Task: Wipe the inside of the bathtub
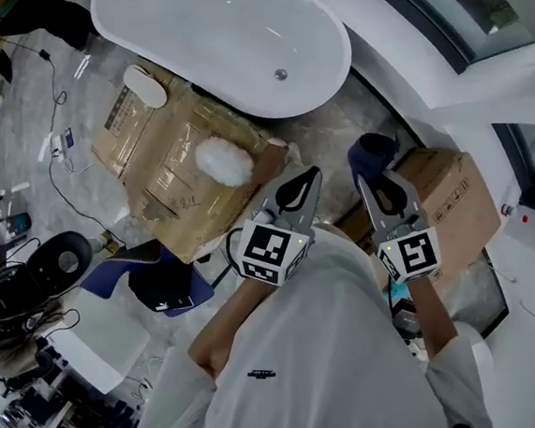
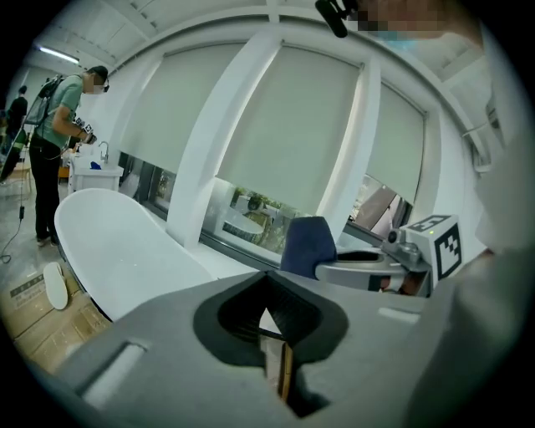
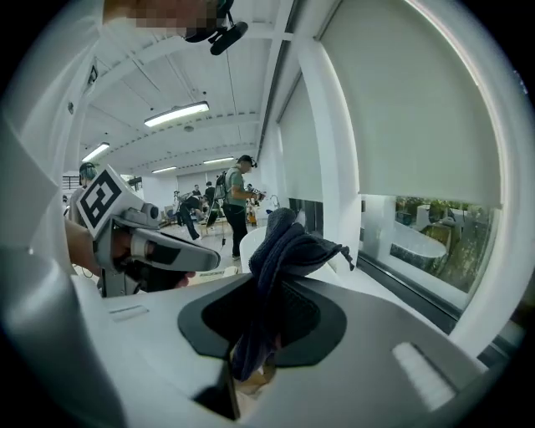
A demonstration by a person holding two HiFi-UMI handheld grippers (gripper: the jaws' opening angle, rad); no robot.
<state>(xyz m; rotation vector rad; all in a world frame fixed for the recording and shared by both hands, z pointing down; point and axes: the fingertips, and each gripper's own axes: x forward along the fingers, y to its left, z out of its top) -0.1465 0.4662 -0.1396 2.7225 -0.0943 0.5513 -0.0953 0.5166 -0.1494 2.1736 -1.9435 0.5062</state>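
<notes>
The white bathtub (image 1: 223,43) lies at the top of the head view with its drain (image 1: 280,74) showing; its rim (image 2: 117,242) also appears in the left gripper view. Both grippers are held up near the person's chest, short of the tub. My right gripper (image 1: 380,188) (image 3: 267,288) is shut on a dark blue cloth (image 1: 372,154) (image 3: 284,247), which bunches up above the jaws. My left gripper (image 1: 304,184) (image 2: 267,280) is shut with nothing in it. Each gripper sees the other beside it: the right gripper (image 2: 368,267) with the cloth (image 2: 308,242), and the left gripper (image 3: 159,247).
A large cardboard box (image 1: 170,180) lies between me and the tub, with a white fluffy pad (image 1: 225,161) on it. A second box (image 1: 459,195) sits at the right. Cables, a dark round stool (image 1: 60,258) and clutter fill the left floor. A person (image 2: 58,134) stands beyond the tub.
</notes>
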